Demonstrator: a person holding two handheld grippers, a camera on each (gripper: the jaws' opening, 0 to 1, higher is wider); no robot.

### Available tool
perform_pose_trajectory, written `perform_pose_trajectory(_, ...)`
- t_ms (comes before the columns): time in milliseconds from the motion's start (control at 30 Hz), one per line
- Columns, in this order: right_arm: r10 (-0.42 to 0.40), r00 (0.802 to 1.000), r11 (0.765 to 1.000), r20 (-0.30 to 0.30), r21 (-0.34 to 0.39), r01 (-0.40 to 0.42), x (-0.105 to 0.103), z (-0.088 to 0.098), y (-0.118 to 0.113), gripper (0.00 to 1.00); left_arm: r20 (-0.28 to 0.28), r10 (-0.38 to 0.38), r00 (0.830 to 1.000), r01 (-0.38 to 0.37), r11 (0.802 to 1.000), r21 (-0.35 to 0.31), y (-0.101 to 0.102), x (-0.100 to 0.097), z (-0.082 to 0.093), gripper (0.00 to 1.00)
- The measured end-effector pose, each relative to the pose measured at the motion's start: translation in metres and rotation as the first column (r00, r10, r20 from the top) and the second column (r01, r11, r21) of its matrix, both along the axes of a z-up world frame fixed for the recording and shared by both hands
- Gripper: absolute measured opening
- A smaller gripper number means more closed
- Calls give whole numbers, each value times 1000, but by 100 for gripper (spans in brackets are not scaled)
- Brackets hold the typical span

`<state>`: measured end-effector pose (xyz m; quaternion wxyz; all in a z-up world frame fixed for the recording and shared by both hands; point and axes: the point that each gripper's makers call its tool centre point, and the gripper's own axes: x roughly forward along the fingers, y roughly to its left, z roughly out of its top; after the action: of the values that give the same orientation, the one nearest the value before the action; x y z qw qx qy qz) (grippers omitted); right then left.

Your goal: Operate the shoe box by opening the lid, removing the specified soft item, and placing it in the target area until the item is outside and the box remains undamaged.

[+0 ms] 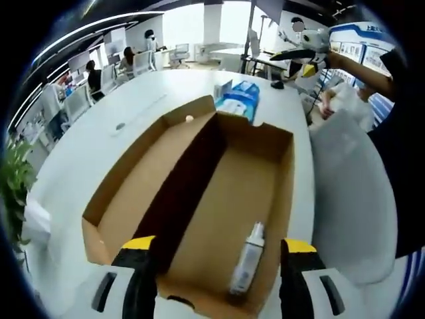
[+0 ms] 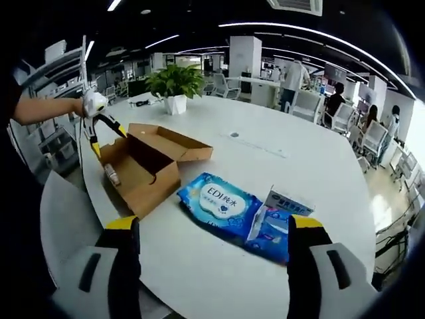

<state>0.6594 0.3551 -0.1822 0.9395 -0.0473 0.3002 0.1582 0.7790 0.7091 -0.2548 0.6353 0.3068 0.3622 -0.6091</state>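
Two grippers, left gripper (image 1: 219,266) and right gripper (image 2: 214,249), gape, holding nothing; the blue soft pack (image 2: 222,203) at mid-frame, beside the open shoe box (image 2: 149,159), looks light and squashy, so pinch its edge

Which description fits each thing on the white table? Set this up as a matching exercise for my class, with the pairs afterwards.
Things:
1. cardboard box
2. spray bottle
3. blue wipes pack
4. potted plant

Descriptions:
A. lying flat on the table, outside the box
B. standing at the far edge of the table
C. lid open
D. lying on its side on the box floor

Pairs: 1-C, 2-D, 3-A, 4-B
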Motion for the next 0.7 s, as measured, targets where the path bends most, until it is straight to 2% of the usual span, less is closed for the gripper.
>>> perform_pose_trajectory(167,-6,1000,1000,-15,24,7,-14,-6,13,88,-22,-41,999,42,999,30,-2,2,-9,76)
perform_pose_trajectory(400,-12,1000,999,-14,36,13,-28,-12,27,88,-28,-127,992,129,985,111,0,3,-28,75)
perform_pose_trajectory(500,-17,1000,999,-17,47,18,-32,-16,30,88,-12,-187,982,187,971,152,1,6,-36,75)
perform_pose_trajectory(533,-18,1000,999,-18,50,19,-33,-16,32,88,-3,-224,975,221,961,166,1,5,-39,74)
perform_pose_trajectory(700,-22,999,998,-35,64,25,-38,-23,39,87,-26,-303,953,301,930,211,0,0,-51,71)
